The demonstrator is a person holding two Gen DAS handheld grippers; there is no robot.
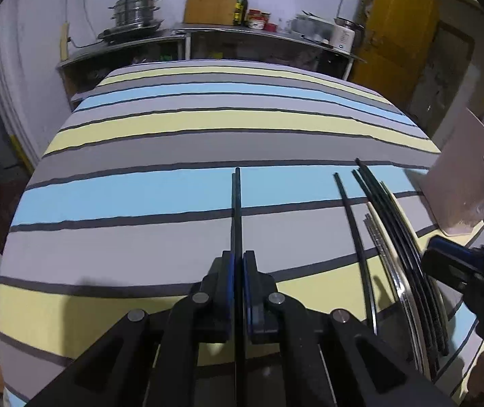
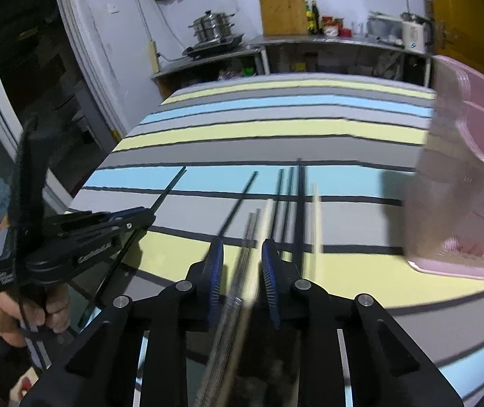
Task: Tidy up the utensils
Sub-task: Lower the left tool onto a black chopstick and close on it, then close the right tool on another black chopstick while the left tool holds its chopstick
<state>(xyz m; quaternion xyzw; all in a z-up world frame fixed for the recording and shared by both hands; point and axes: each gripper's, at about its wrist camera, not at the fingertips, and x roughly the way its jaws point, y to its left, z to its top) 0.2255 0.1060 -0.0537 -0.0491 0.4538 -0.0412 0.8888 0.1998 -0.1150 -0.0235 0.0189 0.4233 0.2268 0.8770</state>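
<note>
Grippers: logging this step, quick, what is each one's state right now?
Left gripper: shut on black chopsticks.
Right gripper: open, jaws around metal chopsticks, not pressing.

My counter (image 1: 174, 149) is covered by a cloth striped in grey, pale yellow, light blue and thin black bands running side to side. Toward its right edge lies a loose bundle of long thin chopsticks (image 1: 398, 237), mostly black, with a few silvery metal ones and a pale one among them, all pointing toward the far edge. One single black chopstick (image 1: 354, 224) lies just apart from them. A pink plastic utensil holder (image 2: 472, 186) stands at the right edge.
</note>
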